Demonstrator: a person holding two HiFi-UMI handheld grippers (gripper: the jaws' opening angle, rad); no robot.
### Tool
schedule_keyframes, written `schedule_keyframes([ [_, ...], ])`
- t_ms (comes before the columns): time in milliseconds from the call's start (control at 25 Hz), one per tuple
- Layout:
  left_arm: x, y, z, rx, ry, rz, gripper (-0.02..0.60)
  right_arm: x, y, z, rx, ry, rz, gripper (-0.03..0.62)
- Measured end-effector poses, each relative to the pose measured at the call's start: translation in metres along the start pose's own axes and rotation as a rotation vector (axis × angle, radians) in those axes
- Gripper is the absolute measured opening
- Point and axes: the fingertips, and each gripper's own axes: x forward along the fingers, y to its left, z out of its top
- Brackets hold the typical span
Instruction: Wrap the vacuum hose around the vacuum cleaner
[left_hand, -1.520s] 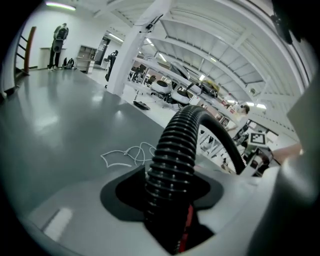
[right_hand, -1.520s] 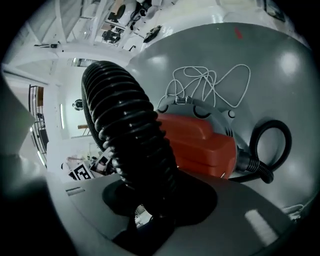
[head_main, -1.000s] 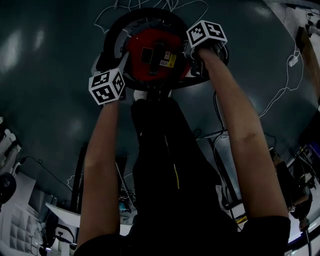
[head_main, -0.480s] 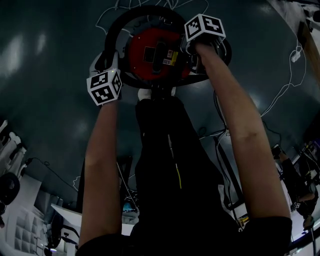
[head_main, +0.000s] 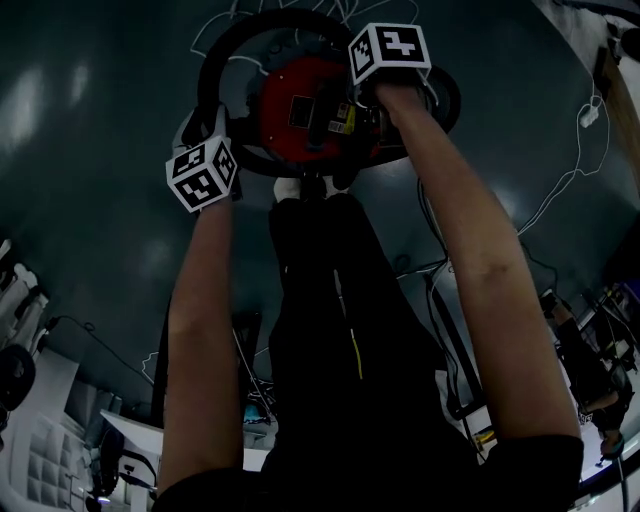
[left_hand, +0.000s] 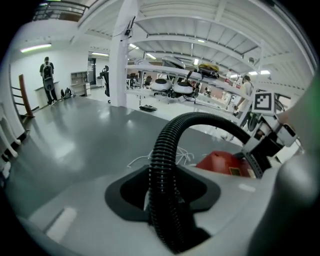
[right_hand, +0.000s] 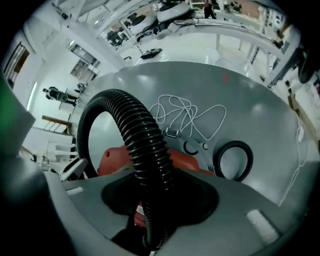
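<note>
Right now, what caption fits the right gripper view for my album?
The right gripper grips the black vacuum hose, which arches over the red vacuum cleaner.

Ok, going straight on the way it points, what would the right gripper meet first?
The right gripper is shut on the vacuum hose; straight past that, the red vacuum cleaner comes first, though depth is unclear.

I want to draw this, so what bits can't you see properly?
- Head view: the round red vacuum cleaner's yellow label is too small and dark to read.
- Head view: the person's right forearm covers part of the ribbed black vacuum hose.
- Left gripper view: the distant standing person is too small for detail.
- Right gripper view: the tangled white cord's ends are too thin to follow.
</note>
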Motion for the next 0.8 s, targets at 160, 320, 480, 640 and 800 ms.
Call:
schedule_keyframes([
  [160,0.006,0.010,-0.018,0.007,0.059,-0.006,0.150,0.009,-0.007,-0.007,-0.054,0.009,-0.061,0.179],
  [320,0.009,0.019,-0.019,0.042,0.062,0.007,0.151,0.009,-0.006,-0.006,-0.095,0.017,-0.074,0.173],
  [480,0.009,0.033,-0.017,0.071,0.079,0.036,0.160,0.007,-0.006,-0.007,-0.164,0.033,-0.109,0.172],
  [640,0.015,0.048,-0.029,0.034,0.131,0.059,0.156,0.004,-0.004,-0.003,-0.367,0.048,-0.204,0.175],
  [800,0.027,0.051,-0.054,-0.019,0.191,0.005,0.156,0.002,-0.004,-0.001,-0.482,0.077,-0.234,0.193],
])
